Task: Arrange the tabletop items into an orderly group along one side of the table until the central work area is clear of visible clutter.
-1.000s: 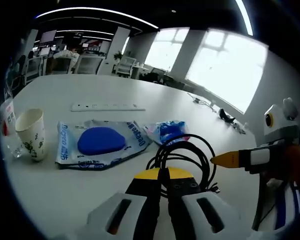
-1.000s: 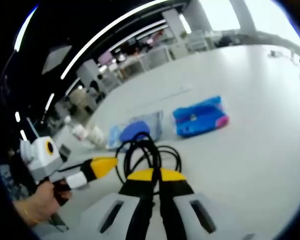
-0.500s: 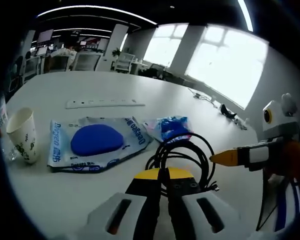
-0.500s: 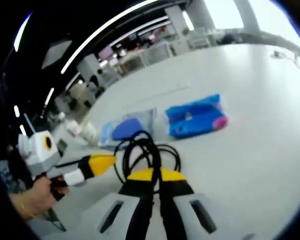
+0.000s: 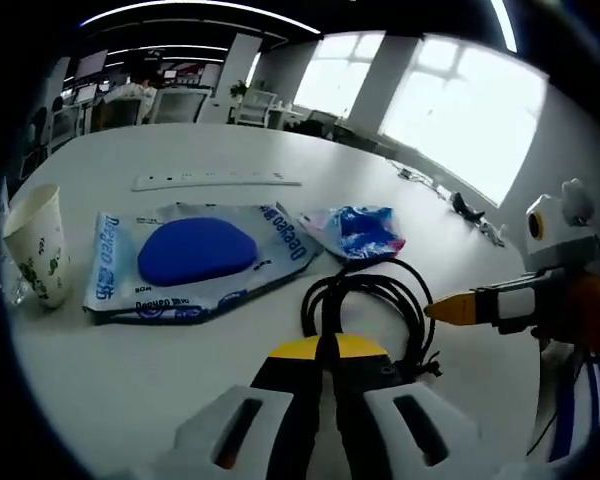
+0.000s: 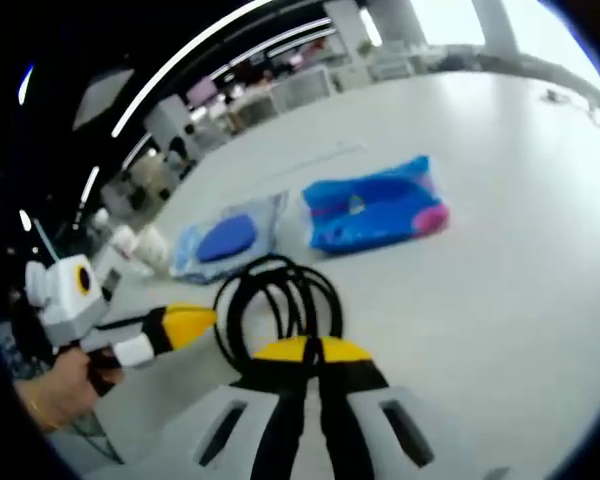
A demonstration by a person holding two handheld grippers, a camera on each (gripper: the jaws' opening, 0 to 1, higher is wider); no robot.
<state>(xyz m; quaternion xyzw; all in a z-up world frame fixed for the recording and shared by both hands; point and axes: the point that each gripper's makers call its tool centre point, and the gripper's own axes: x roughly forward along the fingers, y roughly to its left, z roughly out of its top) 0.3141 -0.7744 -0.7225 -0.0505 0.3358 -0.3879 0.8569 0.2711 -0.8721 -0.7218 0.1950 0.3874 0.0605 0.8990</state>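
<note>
Left gripper view: worktop [image 5: 100,380] remains cluttered; sorting looks barely begun. Blue-printed packet [image 5: 195,262] lies centrally, coiled black cable [image 5: 365,305] just before both grippers, small wrapper [image 5: 355,230] beyond, paper cup [image 5: 35,245] apart toward one edge. Both sets of jaws together, empty.

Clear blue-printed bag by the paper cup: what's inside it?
A rounded, solid blue item shows through the flat clear bag, filling its middle. Its identity can't be told, and the blue item hides anything beneath it.
</note>
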